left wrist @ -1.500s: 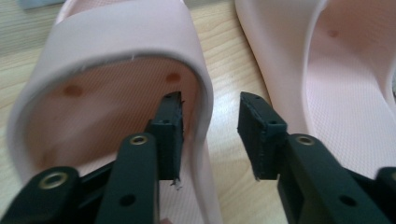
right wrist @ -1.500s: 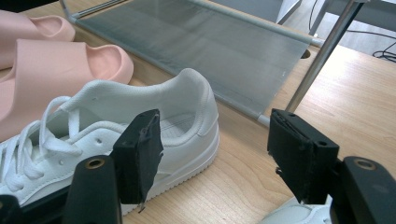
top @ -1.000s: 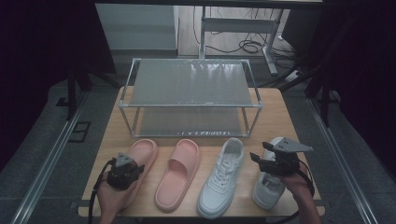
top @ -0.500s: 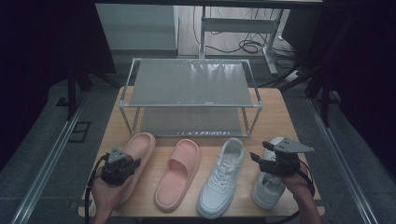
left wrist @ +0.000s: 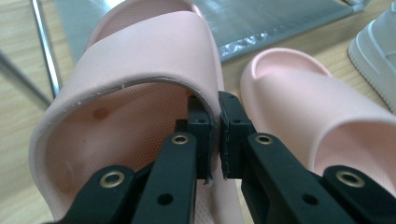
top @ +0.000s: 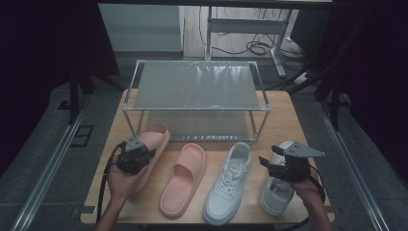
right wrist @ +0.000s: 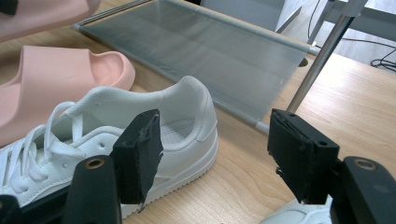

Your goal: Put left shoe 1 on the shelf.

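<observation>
My left gripper [top: 139, 155] is shut on the side edge of the strap of a pink slipper [top: 156, 138] and holds it off the table, toe towards the rack. In the left gripper view the pads pinch that strap edge [left wrist: 212, 100] of the slipper [left wrist: 140, 56]. A second pink slipper [top: 185, 178] lies flat beside it. My right gripper [top: 270, 161] stands open with nothing between its jaws, just above the right white sneaker [top: 276, 195]. The left white sneaker [right wrist: 140, 116] lies ahead of that gripper [right wrist: 215, 149].
A two-shelf metal rack [top: 197, 86] with grey shelves stands at the back of the wooden table [top: 288, 120]. Its lower shelf [right wrist: 201, 51] lies just beyond the shoes. A rack leg [right wrist: 322, 56] rises ahead of my right gripper. Floor cables lie behind the table.
My left gripper has lifted the pink slipper and carried it forward towards the rack. The right gripper and the other shoes have stayed put.
</observation>
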